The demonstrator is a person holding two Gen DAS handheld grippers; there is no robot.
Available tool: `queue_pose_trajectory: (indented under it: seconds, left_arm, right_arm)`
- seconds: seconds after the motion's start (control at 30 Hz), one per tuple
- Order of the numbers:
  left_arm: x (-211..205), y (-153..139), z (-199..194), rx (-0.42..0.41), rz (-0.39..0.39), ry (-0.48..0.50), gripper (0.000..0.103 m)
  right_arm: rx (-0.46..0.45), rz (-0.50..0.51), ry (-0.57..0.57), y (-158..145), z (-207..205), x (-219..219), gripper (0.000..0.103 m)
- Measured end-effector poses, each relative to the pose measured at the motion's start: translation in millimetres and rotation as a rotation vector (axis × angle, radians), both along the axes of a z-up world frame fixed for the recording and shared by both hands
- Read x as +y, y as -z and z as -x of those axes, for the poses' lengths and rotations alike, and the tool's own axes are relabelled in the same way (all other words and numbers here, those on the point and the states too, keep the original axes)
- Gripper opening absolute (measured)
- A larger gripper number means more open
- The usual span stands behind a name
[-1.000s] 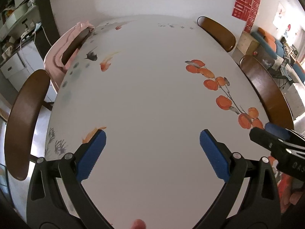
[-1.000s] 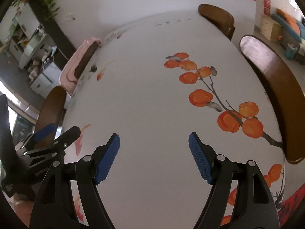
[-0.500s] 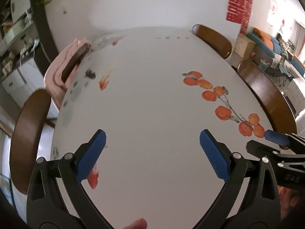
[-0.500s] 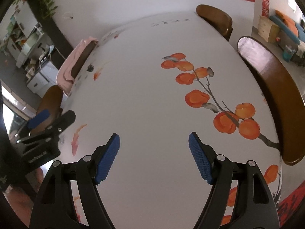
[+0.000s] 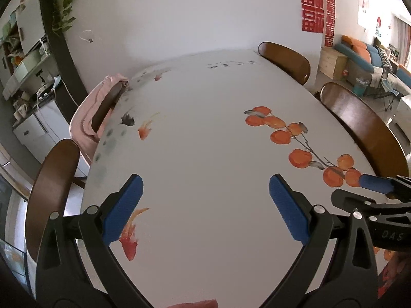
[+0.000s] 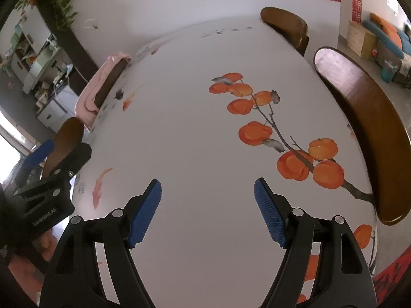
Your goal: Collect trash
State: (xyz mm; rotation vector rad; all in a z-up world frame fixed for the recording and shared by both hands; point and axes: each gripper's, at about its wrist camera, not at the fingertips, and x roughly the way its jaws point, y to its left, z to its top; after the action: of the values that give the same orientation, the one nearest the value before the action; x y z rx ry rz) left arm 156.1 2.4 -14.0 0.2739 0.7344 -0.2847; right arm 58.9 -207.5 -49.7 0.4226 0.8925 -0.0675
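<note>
My black left gripper with blue ribbed pads (image 5: 205, 205): jaws wide, nothing between them. White oval tabletop painted with goldfish and persimmons (image 5: 205, 128) shows no trash from 9 through 3 o'clock in either view. My matching right gripper (image 6: 208, 205): also spread, nothing held. I'd scan beyond the table before closing on anything.

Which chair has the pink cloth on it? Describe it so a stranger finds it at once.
Start at the white table painted with orange fruit. Along its left edge stand two dark wooden chairs. The farther one, nearer the wall, is the only chair with a pink cloth draped over its back.
</note>
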Motion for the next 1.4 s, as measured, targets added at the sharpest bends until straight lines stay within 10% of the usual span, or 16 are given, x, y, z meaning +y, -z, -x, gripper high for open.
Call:
queue_pose_trajectory:
  seconds: [0.53, 1.4]
  left_arm:
    - [11.1, 17.4, -2.5, 0.106, 0.063, -0.020, 0.096]
    - [23.5, 3.8, -9.2, 0.048, 0.125, -0.030, 0.096]
  right_arm:
    - [-0.029, 0.019, 0.005, 3.3, -4.0, 6.5, 0.075]
    - [-0.098, 0.049, -0.031, -10.5, -11.3, 20.6, 0.075]
